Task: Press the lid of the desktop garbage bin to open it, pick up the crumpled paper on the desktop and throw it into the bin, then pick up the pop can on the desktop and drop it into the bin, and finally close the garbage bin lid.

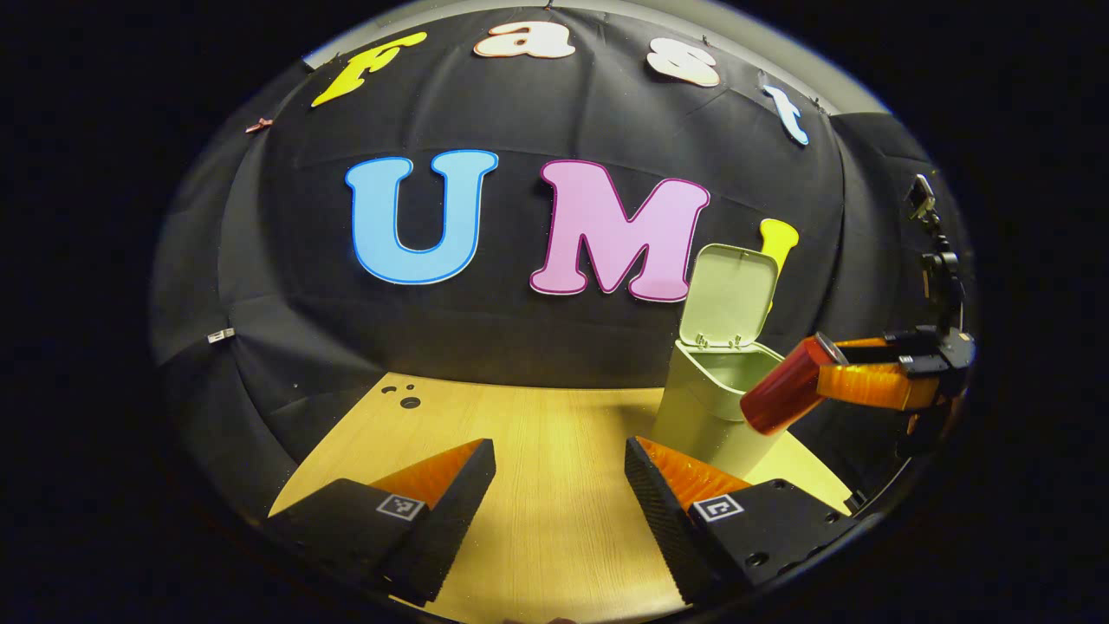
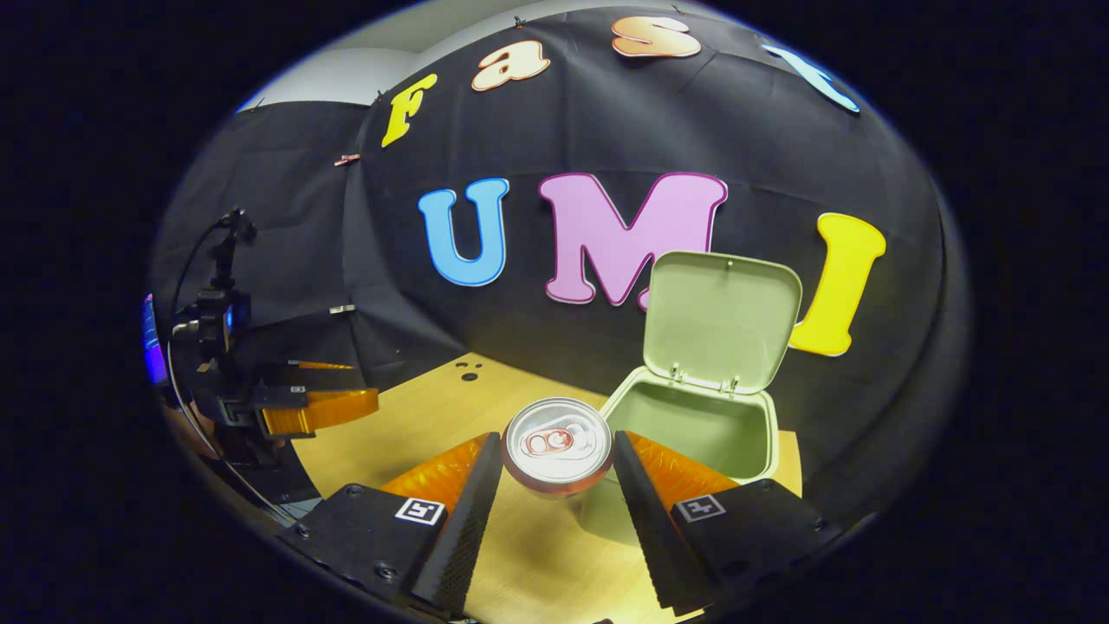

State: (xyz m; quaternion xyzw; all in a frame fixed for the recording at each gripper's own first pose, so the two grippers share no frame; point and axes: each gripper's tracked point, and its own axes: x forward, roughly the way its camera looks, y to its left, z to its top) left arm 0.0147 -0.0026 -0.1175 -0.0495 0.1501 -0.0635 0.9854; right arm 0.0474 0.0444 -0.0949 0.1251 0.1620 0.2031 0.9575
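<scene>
In the right gripper view the right gripper (image 2: 557, 485) sits at bottom centre, its 2 fingers clamped on the pop can (image 2: 558, 444), silver top facing the camera. Just behind, right of centre, the garbage bin (image 2: 693, 425) stands with its lid (image 2: 722, 316) swung upright. In the left gripper view the left gripper (image 1: 560, 485) hangs over the wooden table (image 1: 554, 433), fingers apart, gripping nothing; at the right of the frame the can tilts just beside the bin's rim.
</scene>
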